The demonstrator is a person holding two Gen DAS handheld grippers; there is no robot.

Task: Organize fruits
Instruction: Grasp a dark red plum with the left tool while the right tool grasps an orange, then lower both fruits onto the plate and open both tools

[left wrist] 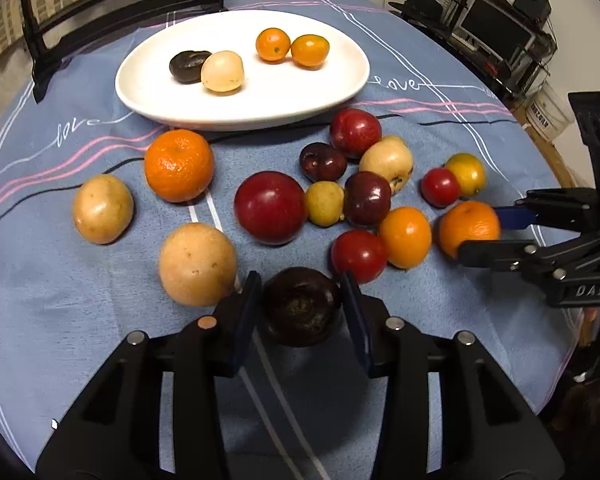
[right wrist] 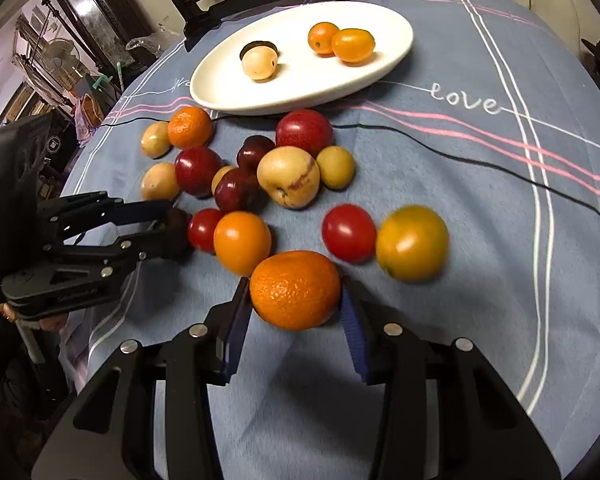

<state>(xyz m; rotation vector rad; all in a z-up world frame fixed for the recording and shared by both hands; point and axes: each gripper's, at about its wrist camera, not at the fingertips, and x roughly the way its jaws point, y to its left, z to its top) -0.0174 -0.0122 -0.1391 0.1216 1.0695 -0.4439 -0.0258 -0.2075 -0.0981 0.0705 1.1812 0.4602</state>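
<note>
Two grippers, one cloth, one plate, some twenty loose fruits. Blue tablecloth (left wrist: 80,320) – widest item, covers the round table and bears everything. White oval plate (left wrist: 240,96) at 12 o'clock: four pieces already on it in two like-with-like pairs, a dark fruit (left wrist: 186,65) touching a pale one (left wrist: 222,72), two small orange fruits (left wrist: 292,48) side by side – evidently the sorting destination. Loose pile (left wrist: 340,192) mid-cloth, between plate and grippers: reds, yellows, oranges, mixed and mostly touching, unsorted. Left gripper (left wrist: 300,312) at 6 o'clock of its own view, fingers pinching a dark purple fruit (left wrist: 300,308) that sits on the cloth; grip taken side-on, presumably for lifting to the dark pair. Right gripper (right wrist: 296,300), fingers clamped either side of a mandarin (right wrist: 296,294) resting on the cloth, nearest its reach – likely bound for the orange pair.
</note>
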